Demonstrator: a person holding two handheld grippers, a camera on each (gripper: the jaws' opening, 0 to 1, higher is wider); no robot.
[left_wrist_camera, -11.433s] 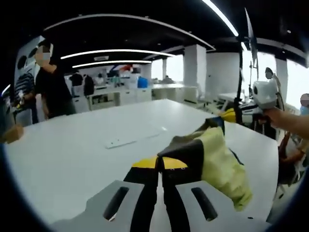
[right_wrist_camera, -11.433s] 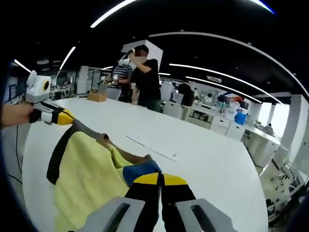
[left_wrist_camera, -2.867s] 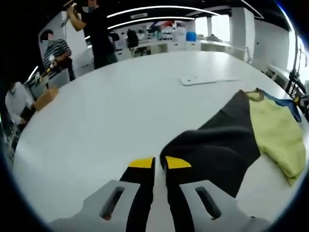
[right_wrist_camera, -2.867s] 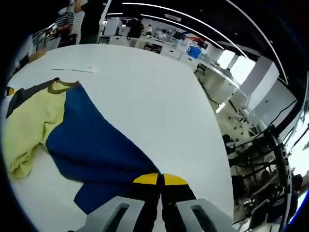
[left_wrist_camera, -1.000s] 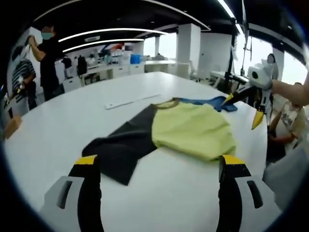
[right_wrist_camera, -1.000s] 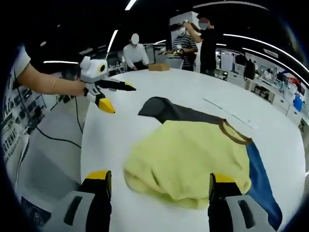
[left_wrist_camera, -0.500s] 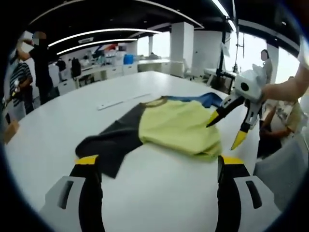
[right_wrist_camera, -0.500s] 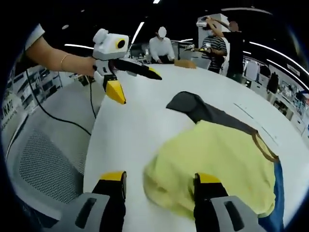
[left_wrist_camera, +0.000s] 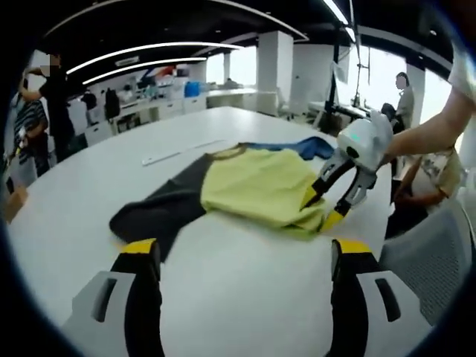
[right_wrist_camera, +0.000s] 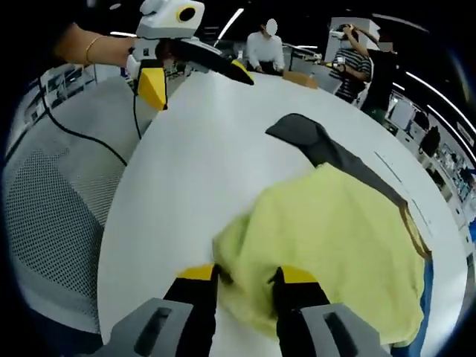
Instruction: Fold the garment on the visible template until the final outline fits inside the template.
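Yellow shirt (right_wrist_camera: 335,245) with dark sleeve (right_wrist_camera: 312,145) and blue sleeve (left_wrist_camera: 301,145) lies on white worktop (right_wrist_camera: 193,156). Right hand-held gripper (right_wrist_camera: 242,279) half open, jaws around near hem, not pinched yet. Left hand-held gripper (left_wrist_camera: 242,249) wide open, empty. Risk: pinch grabs top layer only, fold bunches.

No text, label or number can be read on any surface (distant signs in the room are too blurred).
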